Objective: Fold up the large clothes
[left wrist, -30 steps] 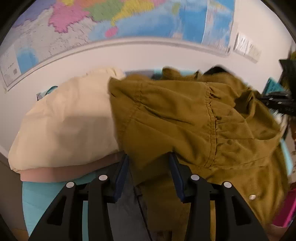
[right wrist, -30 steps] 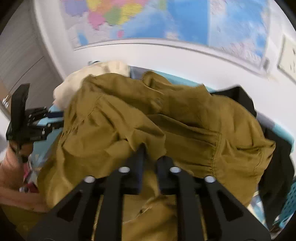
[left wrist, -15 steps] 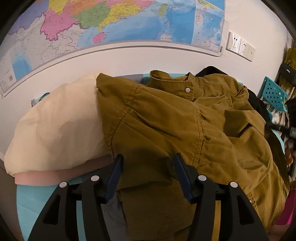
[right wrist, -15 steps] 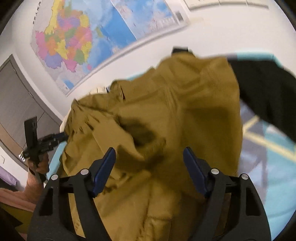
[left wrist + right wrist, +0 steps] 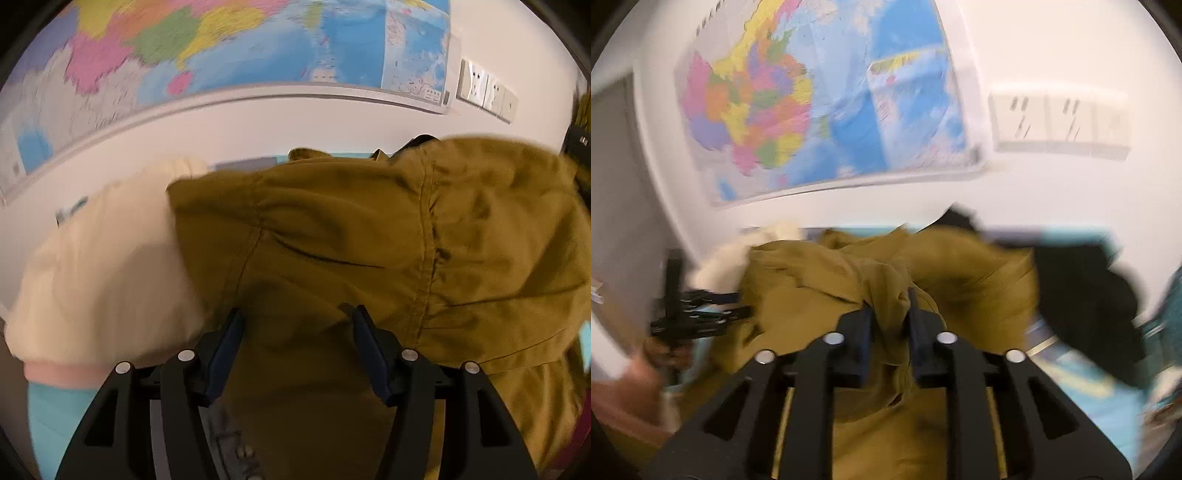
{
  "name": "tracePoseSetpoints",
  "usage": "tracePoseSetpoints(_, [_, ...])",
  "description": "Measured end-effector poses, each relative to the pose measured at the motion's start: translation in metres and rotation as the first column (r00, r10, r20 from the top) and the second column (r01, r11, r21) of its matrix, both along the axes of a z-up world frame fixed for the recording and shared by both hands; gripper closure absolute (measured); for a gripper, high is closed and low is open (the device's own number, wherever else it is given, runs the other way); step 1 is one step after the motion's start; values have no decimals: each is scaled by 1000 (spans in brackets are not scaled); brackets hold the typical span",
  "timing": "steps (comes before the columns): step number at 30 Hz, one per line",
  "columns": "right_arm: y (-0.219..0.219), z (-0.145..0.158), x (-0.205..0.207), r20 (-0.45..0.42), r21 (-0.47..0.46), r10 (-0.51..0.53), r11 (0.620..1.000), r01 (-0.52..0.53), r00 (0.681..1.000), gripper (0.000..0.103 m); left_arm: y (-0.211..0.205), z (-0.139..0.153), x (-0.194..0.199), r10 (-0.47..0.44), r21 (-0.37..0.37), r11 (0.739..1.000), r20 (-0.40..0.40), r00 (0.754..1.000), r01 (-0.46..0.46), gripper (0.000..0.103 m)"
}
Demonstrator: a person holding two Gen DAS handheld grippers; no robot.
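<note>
Two hand-held grippers on one olive jacket (image 5: 369, 240). The right hand-held gripper (image 5: 889, 314) is pinched narrow on a bunched ridge of jacket cloth; the left hand-held gripper (image 5: 295, 332) gapes wide, cloth lying between and under its fingers, nothing clamped. The jacket is heaped just ahead of both. To do the step well, I'd say: close the left on a hem or seam, not mid-panel — then pull the grippers apart so the cloth goes flat before folding. Counts: one cream garment (image 5: 110, 266) left of the left gripper, one black garment (image 5: 1082, 291) right of the right gripper, one wall map (image 5: 820, 110), one row of sockets (image 5: 1060, 125).
</note>
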State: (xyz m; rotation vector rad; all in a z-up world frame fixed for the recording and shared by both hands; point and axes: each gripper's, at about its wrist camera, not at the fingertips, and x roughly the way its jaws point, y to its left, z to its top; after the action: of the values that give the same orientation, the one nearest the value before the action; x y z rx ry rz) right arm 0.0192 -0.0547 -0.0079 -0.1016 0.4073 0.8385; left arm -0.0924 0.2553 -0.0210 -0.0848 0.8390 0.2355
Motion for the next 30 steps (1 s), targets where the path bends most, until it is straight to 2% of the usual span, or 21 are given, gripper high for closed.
tracePoseSetpoints(1, [13, 1, 0, 67, -68, -80, 994, 85, 995, 58, -5, -2, 9, 20, 45, 999, -9, 1000, -19, 45])
tracePoseSetpoints(2, [22, -3, 4, 92, -103, -113, 987, 122, 989, 54, -7, -5, 17, 35, 77, 996, -16, 999, -33, 46])
tracePoseSetpoints(3, [33, -10, 11, 101, -139, -102, 984, 116, 990, 52, -6, -8, 23, 44, 95, 995, -25, 999, -42, 46])
tracePoseSetpoints(5, [46, -28, 28, 58, -188, -77, 978, 87, 995, 49, -2, -17, 34, 77, 124, 990, -60, 995, -69, 48])
tracePoseSetpoints(7, [39, -40, 39, 17, -160, -78, 984, 80, 997, 45, 4, -22, 38, 89, 108, 991, -77, 993, -80, 48])
tracePoseSetpoints(11, [0, -58, 53, -122, -49, -73, 997, 67, 990, 40, 6, -24, 35, 86, 134, 988, -74, 994, -76, 49])
tracePoseSetpoints(14, [-23, -76, 55, -194, -35, -74, 997, 69, 978, 29, 7, -25, 35, 93, 131, 988, -70, 993, -83, 49])
tracePoseSetpoints(17, [-26, -103, 63, -290, -68, -63, 997, 45, 955, 28, 5, -27, 37, 106, 152, 984, -71, 992, -94, 49])
tracePoseSetpoints(18, [-27, -109, 64, -300, -80, -75, 995, 53, 951, 34, 3, -28, 38, 114, 157, 982, -71, 991, -101, 49])
tracePoseSetpoints(19, [-26, -112, 64, -303, -77, -73, 996, 52, 950, 51, 3, -28, 38, 117, 161, 981, -72, 991, -105, 49])
tracePoseSetpoints(20, [-25, -111, 62, -297, -77, -59, 996, 37, 953, 58, 3, -28, 38, 125, 162, 980, -70, 990, -112, 49])
tracePoseSetpoints(21, [-26, -105, 58, -275, -73, -50, 997, 31, 960, 75, 3, -28, 38, 132, 159, 980, -66, 989, -120, 49])
tracePoseSetpoints(22, [-26, -96, 51, -242, -63, -42, 998, 27, 969, 80, 3, -28, 39, 134, 161, 979, -66, 989, -122, 49])
tracePoseSetpoints(24, [-28, -68, 36, -161, -41, -38, 999, 32, 986, 83, 2, -28, 39, 137, 164, 978, -64, 988, -125, 48])
tracePoseSetpoints(26, [-21, -45, 28, -48, -84, -110, 991, 106, 993, 77, 0, -26, 39, 141, 154, 979, -54, 989, -132, 48])
tracePoseSetpoints(27, [-14, -40, 28, 5, -120, -165, 979, 164, 986, 55, -1, -25, 40, 154, 160, 977, -51, 987, -144, 48])
tracePoseSetpoints(28, [-8, -40, 32, 50, -159, -226, 960, 231, 973, 28, -2, -26, 42, 164, 171, 973, -58, 985, -152, 48])
tracePoseSetpoints(29, [3, -46, 41, 88, -222, -256, 937, 269, 963, 28, -3, -28, 44, 169, 179, 971, -62, 984, -156, 48])
tracePoseSetpoints(30, [7, -52, 48, 83, -241, -236, 938, 249, 968, 38, -4, -30, 45, 175, 187, 969, -63, 983, -160, 48])
